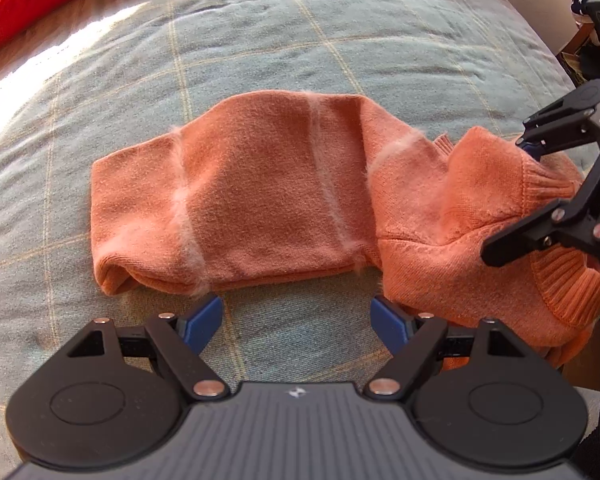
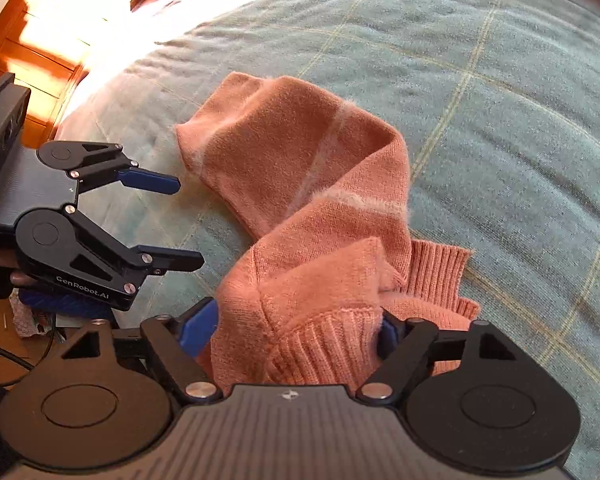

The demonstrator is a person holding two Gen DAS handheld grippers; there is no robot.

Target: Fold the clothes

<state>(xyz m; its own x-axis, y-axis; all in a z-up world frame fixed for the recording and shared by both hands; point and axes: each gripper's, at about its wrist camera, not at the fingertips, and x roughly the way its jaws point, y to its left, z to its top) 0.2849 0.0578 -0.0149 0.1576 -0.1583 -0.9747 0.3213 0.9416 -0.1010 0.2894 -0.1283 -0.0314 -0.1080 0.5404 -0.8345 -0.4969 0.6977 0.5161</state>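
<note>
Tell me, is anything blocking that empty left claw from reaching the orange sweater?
Nothing visible does. The left gripper is open, just short of the sweater, with only bare blanket between. The right gripper straddles the ribbed end, off to the side.

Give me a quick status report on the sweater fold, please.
Left gripper open, empty, short of the sweater. Right gripper wide around its ribbed hem, not clamped. Blanket otherwise bare.
</note>
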